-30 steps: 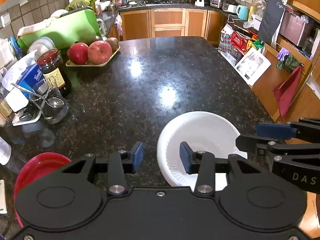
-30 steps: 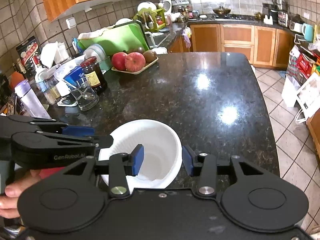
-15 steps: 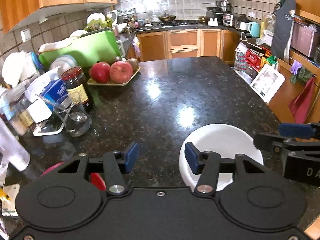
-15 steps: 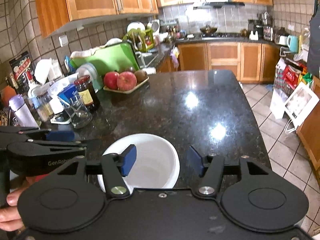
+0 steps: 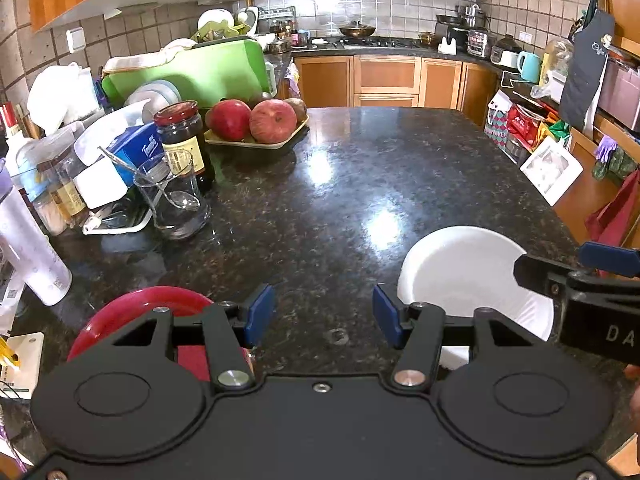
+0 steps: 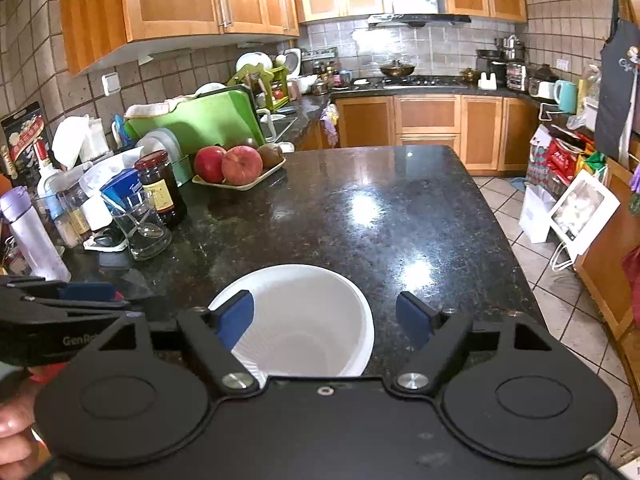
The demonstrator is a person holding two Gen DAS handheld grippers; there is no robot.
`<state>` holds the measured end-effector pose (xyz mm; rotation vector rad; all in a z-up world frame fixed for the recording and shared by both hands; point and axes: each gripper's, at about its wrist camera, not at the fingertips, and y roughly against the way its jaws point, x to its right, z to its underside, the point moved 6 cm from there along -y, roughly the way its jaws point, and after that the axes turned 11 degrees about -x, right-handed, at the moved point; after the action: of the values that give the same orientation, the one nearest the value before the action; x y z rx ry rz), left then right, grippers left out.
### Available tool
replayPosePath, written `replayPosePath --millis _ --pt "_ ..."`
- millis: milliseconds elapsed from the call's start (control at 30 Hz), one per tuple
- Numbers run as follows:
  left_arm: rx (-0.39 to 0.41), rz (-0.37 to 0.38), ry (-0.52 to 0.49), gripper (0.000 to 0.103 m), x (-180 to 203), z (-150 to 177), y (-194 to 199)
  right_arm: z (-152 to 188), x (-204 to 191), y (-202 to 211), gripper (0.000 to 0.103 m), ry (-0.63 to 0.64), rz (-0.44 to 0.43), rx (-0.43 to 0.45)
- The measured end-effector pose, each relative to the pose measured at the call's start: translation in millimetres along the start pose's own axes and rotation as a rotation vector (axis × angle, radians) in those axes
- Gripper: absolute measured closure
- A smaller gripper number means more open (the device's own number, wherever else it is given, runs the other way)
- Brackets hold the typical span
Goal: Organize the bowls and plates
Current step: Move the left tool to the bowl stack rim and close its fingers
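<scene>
White bowl [image 6: 304, 320] on counter [image 6: 360, 216] near edge, red plate [image 5: 136, 312] left of bowl. Right gripper [image 6: 326, 316] jaws wide, straddling bowl's right rim; left gripper [image 5: 322, 314] jaws wide, empty. Advice: seat pad deep over rim, close squarely, lift level.

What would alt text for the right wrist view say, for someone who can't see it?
Open right tongs hover above a white bowl at the near edge of a dark granite counter, gripping nothing. The left tongs enter at the left edge; jars, a glass and a tray of apples crowd the counter's left side.
</scene>
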<state>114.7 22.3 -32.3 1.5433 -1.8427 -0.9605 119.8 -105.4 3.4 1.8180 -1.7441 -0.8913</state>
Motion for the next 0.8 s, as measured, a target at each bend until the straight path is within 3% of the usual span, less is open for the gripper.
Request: replayPosePath --millis 433,800 --pt "-0.047 0.038 -0.052 0.041 -10 9 -11 8 -8 4 0.019 -0.076 0.121 0.024" --pt "0.002 0.048 -0.105 0.040 -17 15 -15 21 -17 9 0.019 -0.158 0.174 0.071"
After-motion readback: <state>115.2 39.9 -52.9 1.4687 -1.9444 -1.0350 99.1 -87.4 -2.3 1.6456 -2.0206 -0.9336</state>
